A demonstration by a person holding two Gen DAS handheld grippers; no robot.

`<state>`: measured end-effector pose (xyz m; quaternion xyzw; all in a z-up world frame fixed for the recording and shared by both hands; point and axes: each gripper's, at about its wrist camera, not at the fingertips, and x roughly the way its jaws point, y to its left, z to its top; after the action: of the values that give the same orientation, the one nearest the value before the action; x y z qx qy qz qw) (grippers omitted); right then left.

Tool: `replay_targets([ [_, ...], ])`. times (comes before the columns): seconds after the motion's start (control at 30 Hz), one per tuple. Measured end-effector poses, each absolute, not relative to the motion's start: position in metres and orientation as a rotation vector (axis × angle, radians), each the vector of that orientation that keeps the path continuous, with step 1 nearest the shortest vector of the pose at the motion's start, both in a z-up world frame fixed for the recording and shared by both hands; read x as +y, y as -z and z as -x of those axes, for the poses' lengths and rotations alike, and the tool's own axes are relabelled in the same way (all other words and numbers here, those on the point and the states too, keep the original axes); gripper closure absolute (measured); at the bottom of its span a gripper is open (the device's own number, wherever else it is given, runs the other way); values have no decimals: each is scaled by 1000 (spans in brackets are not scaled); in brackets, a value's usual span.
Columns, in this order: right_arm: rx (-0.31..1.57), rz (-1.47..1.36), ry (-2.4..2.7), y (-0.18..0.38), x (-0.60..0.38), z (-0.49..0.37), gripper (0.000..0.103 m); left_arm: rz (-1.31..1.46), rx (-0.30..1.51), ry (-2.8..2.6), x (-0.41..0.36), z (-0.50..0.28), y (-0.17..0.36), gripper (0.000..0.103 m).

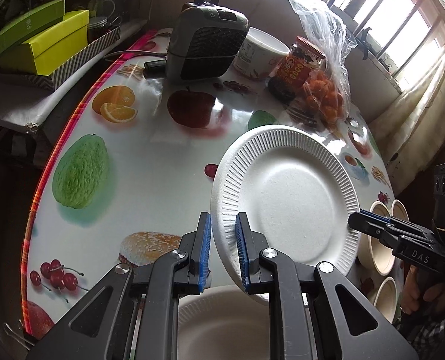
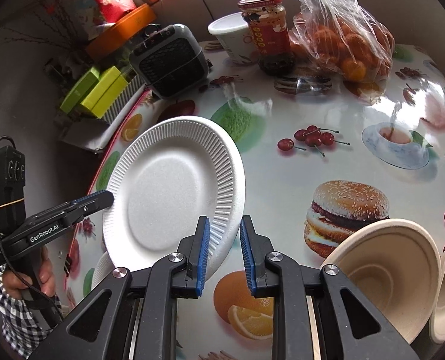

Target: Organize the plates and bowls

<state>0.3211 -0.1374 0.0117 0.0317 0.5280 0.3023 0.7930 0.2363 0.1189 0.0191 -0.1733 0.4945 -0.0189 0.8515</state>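
Note:
A white ribbed paper plate (image 1: 294, 201) is held tilted above the fruit-print table between both grippers. My left gripper (image 1: 223, 247) has its blue pads on either side of the plate's near rim, jaws narrowly apart. In the right wrist view the same plate (image 2: 171, 192) sits left of centre; my right gripper (image 2: 222, 250) straddles its right rim with the jaws apart and a visible gap. The left gripper (image 2: 104, 199) meets the plate's left rim there. A second white plate (image 1: 222, 321) lies below. Beige bowls (image 2: 384, 273) stand at lower right.
At the table's far side stand a grey heater (image 1: 206, 46), a white tub (image 1: 260, 52), a red-lidded jar (image 1: 297, 69) and a plastic bag of oranges (image 1: 324, 96). Green boxes (image 1: 42, 39) sit off the left edge. More bowls (image 1: 383, 255) lie near the right gripper (image 1: 356, 220).

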Motion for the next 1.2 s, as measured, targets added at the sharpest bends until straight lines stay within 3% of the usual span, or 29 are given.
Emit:
replay_targets([
  [0.6,1117,-17,-707,-20,-128,-245,83,380,1022,20,127,-162,-20,86],
  [1.2,1177,11,-746,10,-115,-191,83,394,1059,2,138,-107,4,86],
])
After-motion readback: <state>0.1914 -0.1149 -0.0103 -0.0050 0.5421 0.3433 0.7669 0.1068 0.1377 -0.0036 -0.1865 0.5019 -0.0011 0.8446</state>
